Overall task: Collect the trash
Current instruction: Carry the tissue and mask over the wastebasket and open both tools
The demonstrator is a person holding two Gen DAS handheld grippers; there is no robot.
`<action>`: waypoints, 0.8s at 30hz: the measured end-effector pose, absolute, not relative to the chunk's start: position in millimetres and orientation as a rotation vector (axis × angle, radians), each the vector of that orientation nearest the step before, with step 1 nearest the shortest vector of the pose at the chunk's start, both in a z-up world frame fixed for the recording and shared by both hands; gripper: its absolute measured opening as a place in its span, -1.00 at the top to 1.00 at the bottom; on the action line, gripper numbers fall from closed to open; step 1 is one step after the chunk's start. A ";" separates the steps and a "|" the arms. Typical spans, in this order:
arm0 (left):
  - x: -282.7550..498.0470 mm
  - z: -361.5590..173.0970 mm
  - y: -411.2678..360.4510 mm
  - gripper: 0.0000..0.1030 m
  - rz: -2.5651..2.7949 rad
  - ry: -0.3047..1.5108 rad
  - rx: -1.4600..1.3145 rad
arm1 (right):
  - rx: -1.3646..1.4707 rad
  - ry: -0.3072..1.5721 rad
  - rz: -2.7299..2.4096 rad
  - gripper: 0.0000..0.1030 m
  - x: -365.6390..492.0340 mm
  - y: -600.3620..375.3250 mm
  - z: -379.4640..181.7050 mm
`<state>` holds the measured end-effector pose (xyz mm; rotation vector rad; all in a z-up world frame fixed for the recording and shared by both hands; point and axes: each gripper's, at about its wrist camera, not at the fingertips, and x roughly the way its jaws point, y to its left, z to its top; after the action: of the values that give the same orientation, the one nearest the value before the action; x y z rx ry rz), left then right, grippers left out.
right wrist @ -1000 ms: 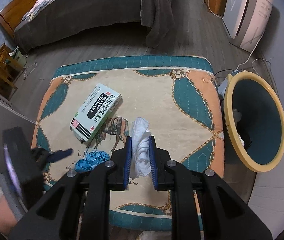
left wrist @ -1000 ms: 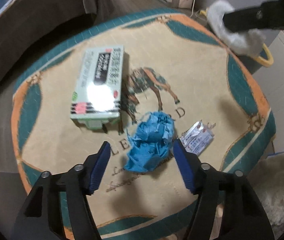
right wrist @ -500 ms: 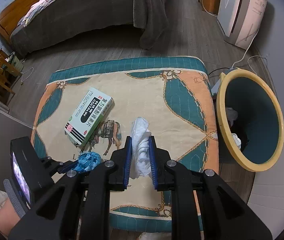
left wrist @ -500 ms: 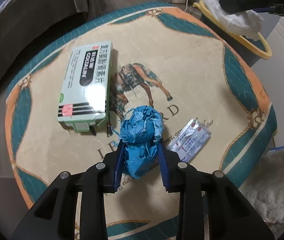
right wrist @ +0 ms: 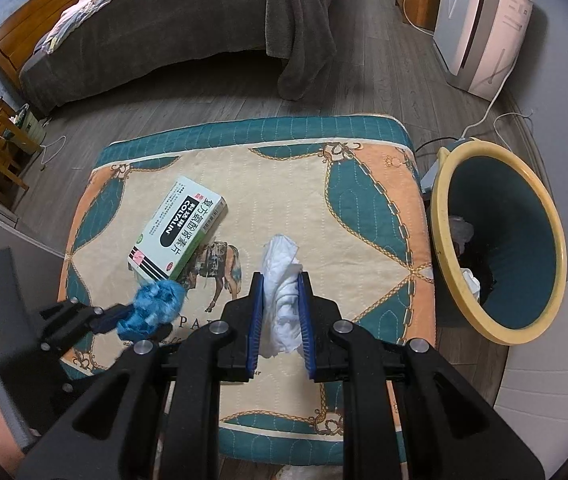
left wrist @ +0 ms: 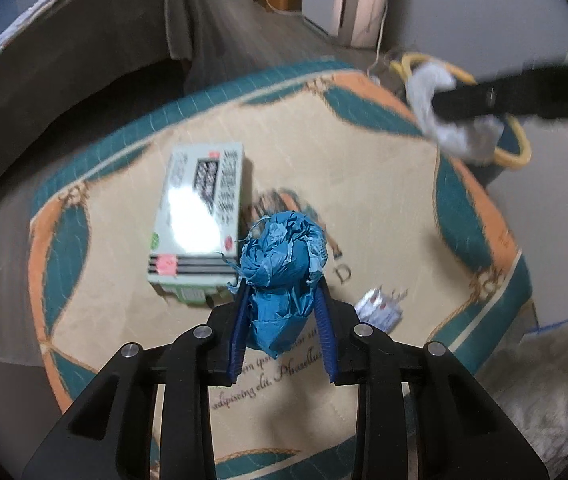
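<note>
The left gripper (left wrist: 282,304) is clenched on a crumpled blue paper wad (left wrist: 284,264), held above the patterned cushion (left wrist: 364,184), with the green-and-white medicine box (left wrist: 200,216) lying just ahead and to its left and a small foil sachet (left wrist: 380,306) on the cushion just to its right. The right gripper (right wrist: 281,308) grasps a white tissue wad (right wrist: 282,280) between its blue pads, also over the cushion. The yellow-rimmed trash bin (right wrist: 440,240) stands off the cushion's edge to the right of that claw, with some white scraps inside.

Crumpled blue paper (left wrist: 284,276); soft white tissue (right wrist: 282,292); glossy cardboard box (left wrist: 200,216); quilted cloth mat (right wrist: 284,184); smooth plastic bin (right wrist: 500,240).
</note>
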<state>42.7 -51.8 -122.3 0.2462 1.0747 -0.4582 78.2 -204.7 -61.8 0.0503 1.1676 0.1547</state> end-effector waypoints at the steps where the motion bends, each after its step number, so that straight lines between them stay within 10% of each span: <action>1: 46.9 -118.4 -52.3 0.38 -0.456 1.062 0.247 | 0.050 1.165 0.154 0.68 78.2 -204.6 -60.9; 24: 54.1 -68.4 -69.8 0.38 -0.448 0.864 0.249 | -0.030 1.033 0.085 0.68 84.2 -232.1 -29.1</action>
<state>54.1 -69.8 -68.4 0.2487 0.8637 -0.4478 84.2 -232.1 -29.1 -0.0298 1.0327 0.0854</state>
